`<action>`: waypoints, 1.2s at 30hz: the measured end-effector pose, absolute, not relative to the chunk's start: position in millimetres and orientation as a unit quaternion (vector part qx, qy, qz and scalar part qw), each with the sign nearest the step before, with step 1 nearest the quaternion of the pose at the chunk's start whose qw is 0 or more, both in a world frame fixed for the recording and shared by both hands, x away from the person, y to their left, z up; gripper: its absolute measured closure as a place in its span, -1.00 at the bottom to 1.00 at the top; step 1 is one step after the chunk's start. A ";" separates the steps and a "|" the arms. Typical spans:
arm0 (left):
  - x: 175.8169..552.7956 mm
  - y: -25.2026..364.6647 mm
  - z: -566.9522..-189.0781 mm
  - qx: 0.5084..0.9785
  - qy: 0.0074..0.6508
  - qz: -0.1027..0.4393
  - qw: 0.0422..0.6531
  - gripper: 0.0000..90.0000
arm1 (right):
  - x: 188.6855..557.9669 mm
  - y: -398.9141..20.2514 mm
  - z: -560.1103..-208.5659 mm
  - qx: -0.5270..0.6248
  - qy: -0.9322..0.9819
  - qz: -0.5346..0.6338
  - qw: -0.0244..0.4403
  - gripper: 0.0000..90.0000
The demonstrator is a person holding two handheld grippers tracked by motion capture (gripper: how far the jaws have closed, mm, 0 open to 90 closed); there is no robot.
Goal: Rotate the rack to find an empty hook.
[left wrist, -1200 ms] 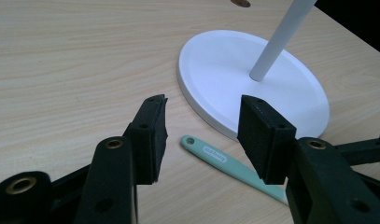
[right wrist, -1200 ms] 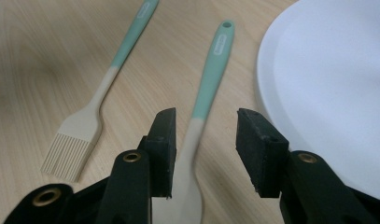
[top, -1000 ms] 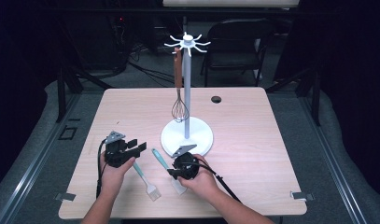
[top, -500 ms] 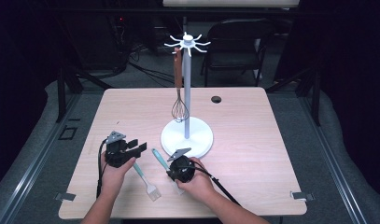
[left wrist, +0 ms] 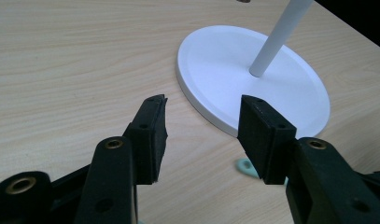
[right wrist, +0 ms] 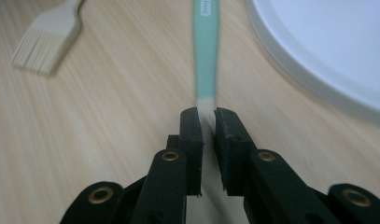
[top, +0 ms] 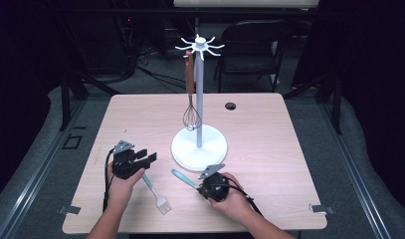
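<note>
One teal-handled utensil (right wrist: 206, 51) lengthwise ahead of right claw (right wrist: 207, 114)

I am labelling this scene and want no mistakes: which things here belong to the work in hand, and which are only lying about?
In the work:
- right gripper, whose jaws have just been closing on the teal-handled utensil
- white stand, probably where it goes

Lying about:
- whisk, hanging on the stand
- brush
- left gripper, open and idle
</note>
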State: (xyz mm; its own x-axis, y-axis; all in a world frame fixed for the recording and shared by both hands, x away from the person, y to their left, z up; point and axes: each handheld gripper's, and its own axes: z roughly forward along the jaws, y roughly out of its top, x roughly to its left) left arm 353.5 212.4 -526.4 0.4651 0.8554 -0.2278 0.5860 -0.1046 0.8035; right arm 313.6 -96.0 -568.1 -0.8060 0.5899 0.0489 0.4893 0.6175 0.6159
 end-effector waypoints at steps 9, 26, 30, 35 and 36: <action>352.9 204.1 -529.4 0.734 0.491 0.147 0.445 0.15 | 291.7 -157.9 -567.8 0.327 0.887 0.317 0.083 0.81; 349.9 194.6 -533.2 0.744 0.481 0.134 0.444 0.14 | 304.1 -141.9 -566.8 0.332 0.883 0.322 0.078 0.73; 347.6 190.4 -534.1 0.749 0.474 0.128 0.444 0.14 | 307.5 -137.4 -568.2 0.329 0.888 0.310 0.082 0.76; 345.5 184.4 -536.1 0.753 0.469 0.113 0.448 0.13 | 308.7 -137.7 -567.9 0.333 0.888 0.310 0.075 0.78; 345.1 182.5 -536.6 0.754 0.468 0.110 0.448 0.12 | 308.4 -137.6 -567.7 0.329 0.889 0.309 0.077 0.78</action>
